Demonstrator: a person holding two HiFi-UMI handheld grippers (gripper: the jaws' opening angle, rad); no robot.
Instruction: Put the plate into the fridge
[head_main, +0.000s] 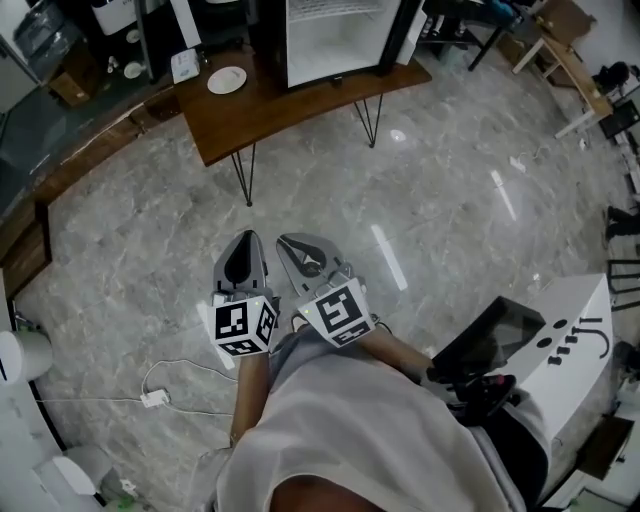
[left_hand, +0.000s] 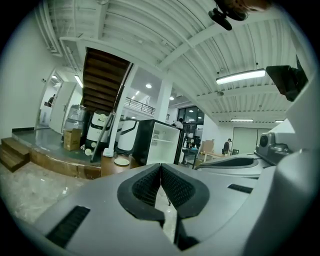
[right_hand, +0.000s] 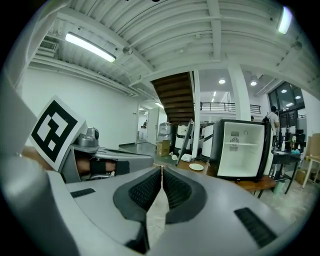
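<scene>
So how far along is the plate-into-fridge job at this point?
Done: the fridge already stands open. In hand: nothing; left gripper and right gripper are shut and empty, short of the table. Left: grasp the plate on that table beside the fridge and set it inside.

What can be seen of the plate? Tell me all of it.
The plate is small, round and white, seemingly ceramic, with a shallow rim, and looks empty. It lies flat on the brown wooden table, to the left of the open fridge and apart from it. Only the tabletop touches it.
</scene>
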